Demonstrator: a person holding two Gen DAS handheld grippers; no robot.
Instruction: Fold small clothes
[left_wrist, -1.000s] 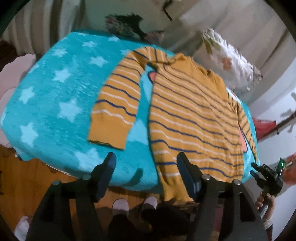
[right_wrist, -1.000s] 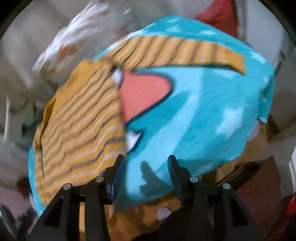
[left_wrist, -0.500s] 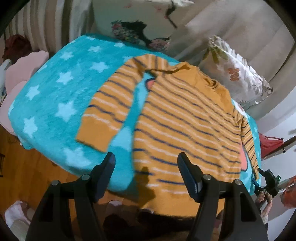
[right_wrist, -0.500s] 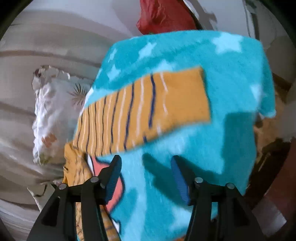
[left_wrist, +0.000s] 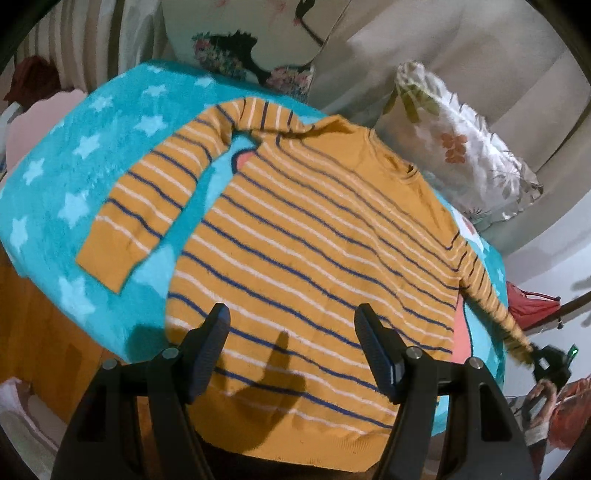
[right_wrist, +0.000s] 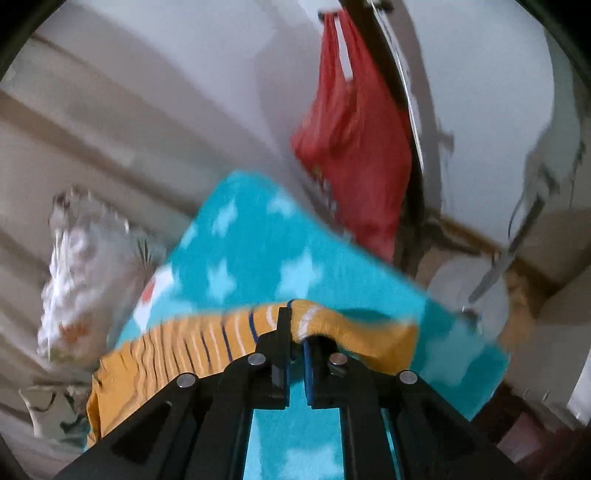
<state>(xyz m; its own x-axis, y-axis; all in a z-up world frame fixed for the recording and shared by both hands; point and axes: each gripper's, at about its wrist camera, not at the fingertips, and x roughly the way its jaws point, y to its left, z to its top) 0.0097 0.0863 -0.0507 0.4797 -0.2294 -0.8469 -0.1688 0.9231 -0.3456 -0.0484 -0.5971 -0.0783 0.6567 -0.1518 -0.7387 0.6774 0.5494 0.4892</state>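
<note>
An orange sweater (left_wrist: 314, 236) with navy and white stripes lies flat on a teal star-patterned blanket (left_wrist: 92, 155). Its left sleeve (left_wrist: 155, 192) rests bent on the blanket. My left gripper (left_wrist: 291, 347) hovers open above the sweater's hem, nothing between its fingers. In the right wrist view my right gripper (right_wrist: 295, 332) is shut on the cuff end of the right sleeve (right_wrist: 207, 339), the fabric bunched over its pads. From the left wrist view that sleeve (left_wrist: 487, 295) stretches out to the right gripper (left_wrist: 543, 362), held in a hand at the far right.
A floral pillow (left_wrist: 461, 147) and beige sofa back lie behind the blanket. A red bag (right_wrist: 354, 140) hangs on a dark pole at the right. Wooden floor (left_wrist: 33, 314) shows past the blanket's left edge.
My right gripper swung out to the right sleeve's cuff and shut on it, pulling the sleeve taut. My left gripper shifted right, from the blanket's edge to over the sweater's hem.
</note>
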